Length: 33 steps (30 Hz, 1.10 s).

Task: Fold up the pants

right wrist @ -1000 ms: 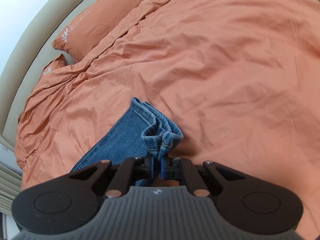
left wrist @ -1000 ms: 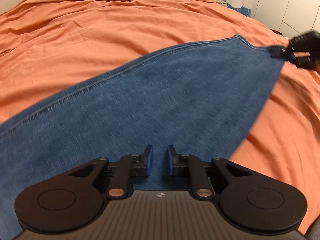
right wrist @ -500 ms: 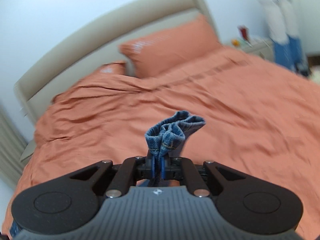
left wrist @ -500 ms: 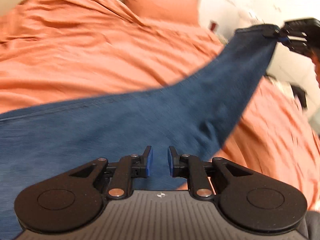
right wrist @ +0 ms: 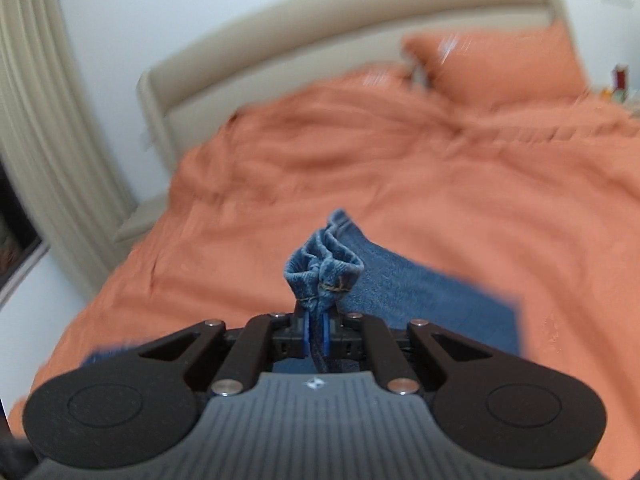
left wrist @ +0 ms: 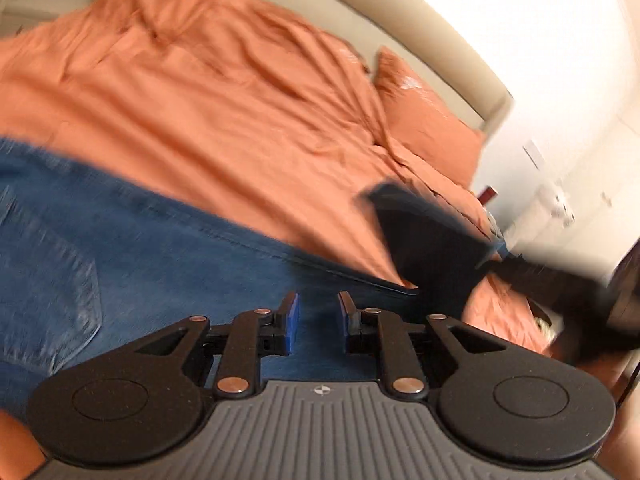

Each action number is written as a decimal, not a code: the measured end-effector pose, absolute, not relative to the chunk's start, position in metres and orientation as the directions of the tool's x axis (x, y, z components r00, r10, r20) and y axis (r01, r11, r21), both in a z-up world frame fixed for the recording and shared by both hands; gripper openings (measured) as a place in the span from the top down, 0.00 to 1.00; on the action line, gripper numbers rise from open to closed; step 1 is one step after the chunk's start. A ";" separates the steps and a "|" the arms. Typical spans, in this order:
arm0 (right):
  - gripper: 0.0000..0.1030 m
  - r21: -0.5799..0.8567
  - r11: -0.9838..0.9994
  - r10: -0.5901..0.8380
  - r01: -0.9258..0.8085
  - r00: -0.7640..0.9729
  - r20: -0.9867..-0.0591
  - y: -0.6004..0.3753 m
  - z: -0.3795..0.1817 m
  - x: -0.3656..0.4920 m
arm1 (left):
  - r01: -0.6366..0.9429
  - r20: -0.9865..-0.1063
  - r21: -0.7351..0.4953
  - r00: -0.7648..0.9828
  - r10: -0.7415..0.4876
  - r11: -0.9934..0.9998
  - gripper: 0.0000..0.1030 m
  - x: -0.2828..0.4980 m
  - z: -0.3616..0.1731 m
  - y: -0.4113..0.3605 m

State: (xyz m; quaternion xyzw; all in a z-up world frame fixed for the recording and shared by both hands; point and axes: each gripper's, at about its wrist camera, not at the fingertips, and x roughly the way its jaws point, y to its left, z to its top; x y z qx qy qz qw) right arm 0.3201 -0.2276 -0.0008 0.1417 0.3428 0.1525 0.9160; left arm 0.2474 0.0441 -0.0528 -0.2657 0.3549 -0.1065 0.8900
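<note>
Blue denim pants (left wrist: 120,260) lie on the orange bed cover, a back pocket (left wrist: 52,280) showing at the left. My left gripper (left wrist: 316,316) hovers over the denim, its blue pads (left wrist: 290,320) apart with nothing pinched between them. My right gripper (right wrist: 316,332) is shut on the bunched leg hems (right wrist: 324,276), held above the bed. Below it a flat stretch of the pants (right wrist: 432,304) rests on the cover. In the left wrist view the right gripper (left wrist: 496,256) is a dark blur at the right, with the lifted leg end (left wrist: 420,240) hanging from it.
The orange duvet (right wrist: 440,184) covers the whole bed, with orange pillows (right wrist: 500,68) against a beige headboard (right wrist: 320,40). Beige curtains (right wrist: 48,140) hang at the left. A nightstand with small items (right wrist: 618,80) stands beyond the pillows.
My right gripper has lifted the hems and carried them across above the pants. Both views have swung and rolled; the left gripper now sits over the pocket end, pads slightly wider.
</note>
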 end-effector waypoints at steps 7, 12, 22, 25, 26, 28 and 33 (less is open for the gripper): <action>0.90 0.309 0.927 0.374 -0.211 0.515 -0.771 -0.151 -0.123 0.286 | -0.096 -0.579 -0.650 0.705 -0.410 0.754 0.72 0.247 -0.094 0.075; 0.66 0.345 0.906 0.423 -0.245 0.485 -0.766 -0.144 -0.135 0.277 | -0.110 -0.584 -0.684 0.675 -0.450 0.721 0.68 0.259 -0.105 0.076; 0.61 0.353 0.907 0.419 -0.228 0.562 -0.713 -0.219 -0.097 0.248 | -0.136 -0.638 -0.692 0.576 -0.511 0.709 0.52 0.305 -0.133 0.050; 0.62 0.275 0.950 0.304 -0.145 0.621 -0.723 -0.275 -0.088 0.238 | -0.124 -0.650 -0.667 0.578 -0.493 0.734 0.52 0.312 -0.137 0.040; 0.62 0.247 0.963 0.260 -0.109 0.624 -0.737 -0.294 -0.087 0.237 | -0.122 -0.656 -0.657 0.580 -0.483 0.744 0.52 0.314 -0.138 0.036; 0.62 0.198 0.980 0.176 -0.032 0.612 -0.771 -0.329 -0.089 0.241 | -0.117 -0.670 -0.630 0.583 -0.461 0.768 0.53 0.320 -0.140 0.031; 0.63 0.247 0.969 0.198 0.009 0.568 -0.799 -0.375 -0.101 0.259 | -0.130 -0.685 -0.610 0.583 -0.437 0.782 0.60 0.329 -0.147 0.028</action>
